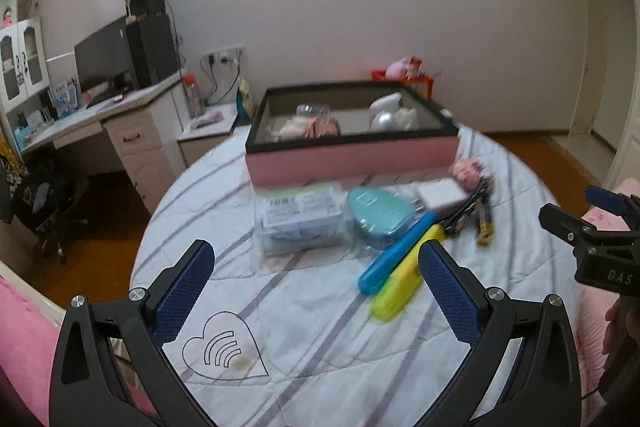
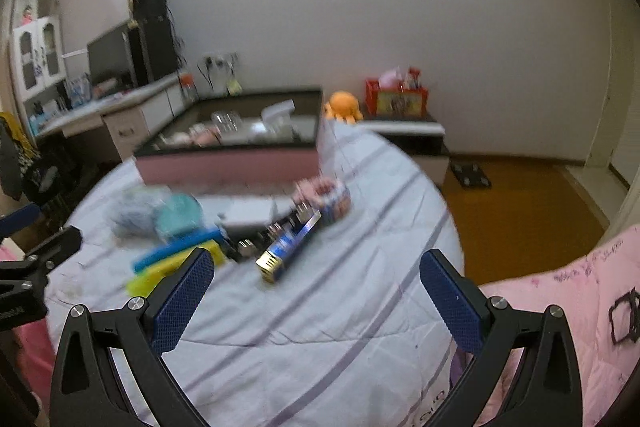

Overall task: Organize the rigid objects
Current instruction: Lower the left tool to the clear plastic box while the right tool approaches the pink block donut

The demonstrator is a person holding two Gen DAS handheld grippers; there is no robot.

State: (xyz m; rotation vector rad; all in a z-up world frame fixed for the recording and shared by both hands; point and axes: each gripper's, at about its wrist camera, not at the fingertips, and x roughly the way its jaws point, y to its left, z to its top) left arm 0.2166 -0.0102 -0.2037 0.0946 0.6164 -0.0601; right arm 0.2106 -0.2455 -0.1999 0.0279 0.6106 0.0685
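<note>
Your left gripper (image 1: 316, 291) hangs wide open and empty over the striped bedsheet (image 1: 320, 327). Mid-frame, left to right: a soft plastic-wrapped pack (image 1: 300, 221), a teal oval case (image 1: 378, 215), blue (image 1: 396, 253) and yellow (image 1: 404, 275) rigid bars, blurred keys (image 1: 476, 211). Behind them sits the pink black-rimmed box (image 1: 352, 159). Your right gripper (image 2: 316, 291) gapes empty too; its view is smeared
</note>
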